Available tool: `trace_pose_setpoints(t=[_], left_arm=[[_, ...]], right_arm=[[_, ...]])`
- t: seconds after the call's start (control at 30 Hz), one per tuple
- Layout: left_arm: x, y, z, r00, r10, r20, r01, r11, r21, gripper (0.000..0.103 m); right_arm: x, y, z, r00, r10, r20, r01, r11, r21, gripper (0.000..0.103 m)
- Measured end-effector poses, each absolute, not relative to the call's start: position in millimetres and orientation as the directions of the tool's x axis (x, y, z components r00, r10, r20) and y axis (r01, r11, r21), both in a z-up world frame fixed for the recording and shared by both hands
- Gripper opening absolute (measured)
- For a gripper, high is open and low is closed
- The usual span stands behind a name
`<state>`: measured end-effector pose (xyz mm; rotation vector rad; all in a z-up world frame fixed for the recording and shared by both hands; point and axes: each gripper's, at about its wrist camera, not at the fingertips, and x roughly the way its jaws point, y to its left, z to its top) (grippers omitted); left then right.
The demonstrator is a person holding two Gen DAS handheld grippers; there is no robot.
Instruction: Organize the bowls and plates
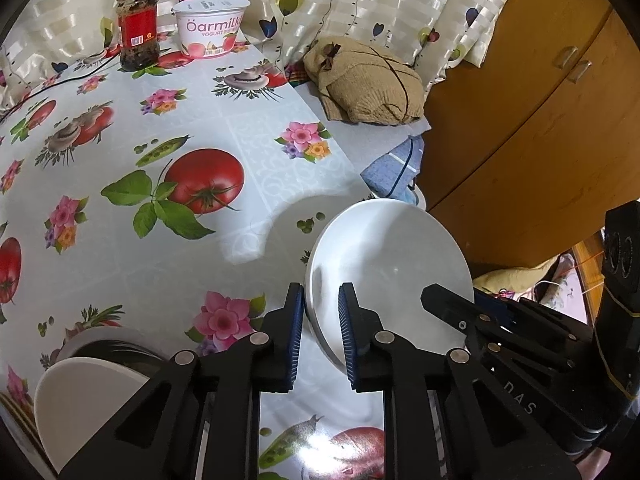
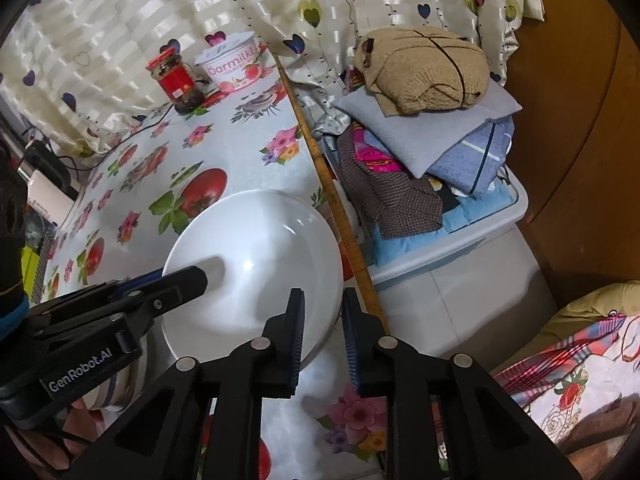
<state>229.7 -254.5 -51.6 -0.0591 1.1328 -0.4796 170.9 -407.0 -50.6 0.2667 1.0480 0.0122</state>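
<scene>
A white plate (image 1: 384, 256) is held tilted above the table's right edge, and it also shows in the right wrist view (image 2: 256, 264). My left gripper (image 1: 320, 332) straddles its near-left rim with a visible gap between the pads. My right gripper (image 2: 322, 340) straddles its near-right rim, jaws also apart. Each gripper shows in the other's view, reaching over the plate. A stack of white plates and bowls (image 1: 84, 384) sits at the lower left.
The flowered tablecloth (image 1: 168, 208) carries a red-lidded jar (image 1: 138, 26) and a yogurt tub (image 1: 212, 24) at the back. A clothes pile (image 2: 424, 120) on a white bin stands right of the table edge. A wooden cabinet (image 1: 540, 120) is at the right.
</scene>
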Motion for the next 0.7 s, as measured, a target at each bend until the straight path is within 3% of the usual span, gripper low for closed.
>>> trace_pose_setpoints(t=[0.7], left_arm=[[207, -238, -6, 0.426, -0.407, -0.808, 0.348, 0.898, -0.269, 0.018]], right_arm=[[151, -393, -7, 0.567, 0.127, -0.814, 0.084, 0.974, 0.211, 0.017]])
